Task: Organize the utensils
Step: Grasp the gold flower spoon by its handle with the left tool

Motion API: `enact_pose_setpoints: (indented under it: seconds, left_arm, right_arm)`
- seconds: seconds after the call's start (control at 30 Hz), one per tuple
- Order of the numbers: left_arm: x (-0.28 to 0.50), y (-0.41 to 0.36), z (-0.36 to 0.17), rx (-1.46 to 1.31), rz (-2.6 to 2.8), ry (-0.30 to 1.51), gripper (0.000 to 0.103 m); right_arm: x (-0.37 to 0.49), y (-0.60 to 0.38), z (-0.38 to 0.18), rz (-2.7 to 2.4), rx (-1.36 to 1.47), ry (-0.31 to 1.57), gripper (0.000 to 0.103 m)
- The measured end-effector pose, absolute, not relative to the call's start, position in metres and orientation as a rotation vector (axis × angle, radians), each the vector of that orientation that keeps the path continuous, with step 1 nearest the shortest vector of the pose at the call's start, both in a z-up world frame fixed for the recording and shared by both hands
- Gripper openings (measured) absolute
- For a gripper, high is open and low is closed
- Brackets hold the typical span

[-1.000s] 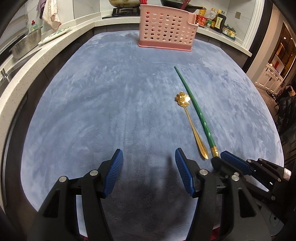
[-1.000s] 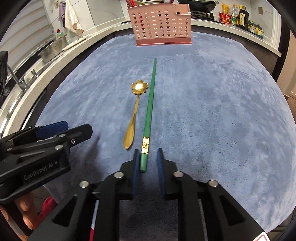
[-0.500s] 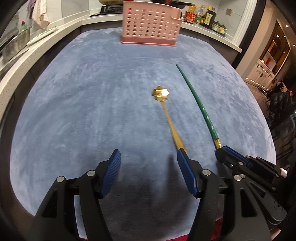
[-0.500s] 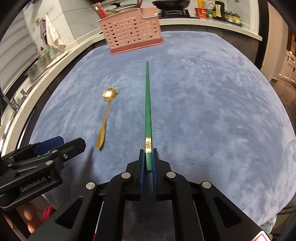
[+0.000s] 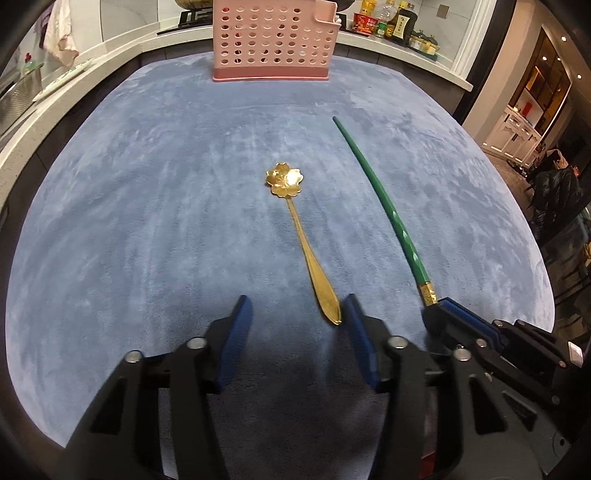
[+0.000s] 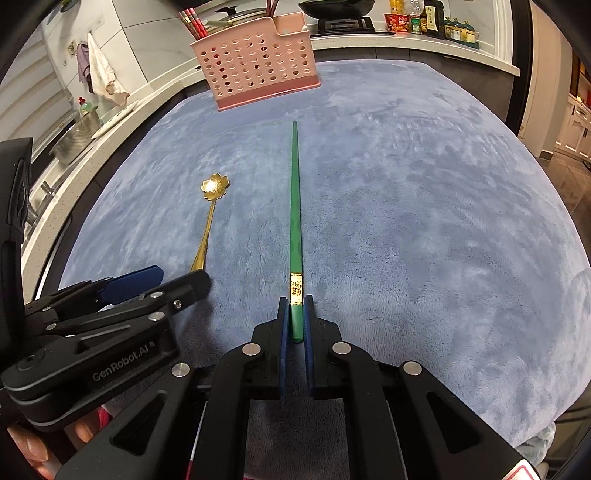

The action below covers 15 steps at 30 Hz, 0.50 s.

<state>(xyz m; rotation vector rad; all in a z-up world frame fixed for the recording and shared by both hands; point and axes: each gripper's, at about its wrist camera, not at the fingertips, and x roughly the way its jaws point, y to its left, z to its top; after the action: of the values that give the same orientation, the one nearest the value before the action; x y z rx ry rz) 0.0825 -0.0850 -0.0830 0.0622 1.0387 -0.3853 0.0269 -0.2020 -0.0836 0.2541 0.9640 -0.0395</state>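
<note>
Clearly, the right tongs (image 6: 295, 314) pinch the butt end of the green chopstick (image 6: 294, 206), which points toward the pink basket (image 6: 258, 62) at the blue worktop's (image 6: 424, 221) far edge; only this view shows red chopsticks (image 6: 194, 24) inside it. From the left, the spread left tongs (image 5: 295, 314) flank the gold spoon's (image 5: 306, 247) handle tip.

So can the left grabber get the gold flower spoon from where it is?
Probably yes. The left gripper is open, and the gold spoon handle tip already lies just inside its right finger, with nothing on the blue mat between.
</note>
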Motion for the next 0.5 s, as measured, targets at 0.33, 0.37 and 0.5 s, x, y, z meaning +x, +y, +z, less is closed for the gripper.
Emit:
enact_pose_setpoints:
  seconds: [0.33,0.37,0.5]
  left_arm:
    - [0.080,-0.073,-0.080,0.032,-0.392,1.026,0.011]
    - [0.080,-0.072,-0.078,0.029,-0.399,1.023,0.011]
    - [0.078,-0.067,-0.069,0.017,-0.394,1.008,0.011]
  right_arm:
    - [0.025,-0.200,-0.083,-0.036,0.252,0.959,0.007]
    - [0.025,-0.199,-0.082,-0.033,0.252,0.957,0.007]
    - [0.022,-0.198,-0.076,-0.023,0.251,0.944,0.007]
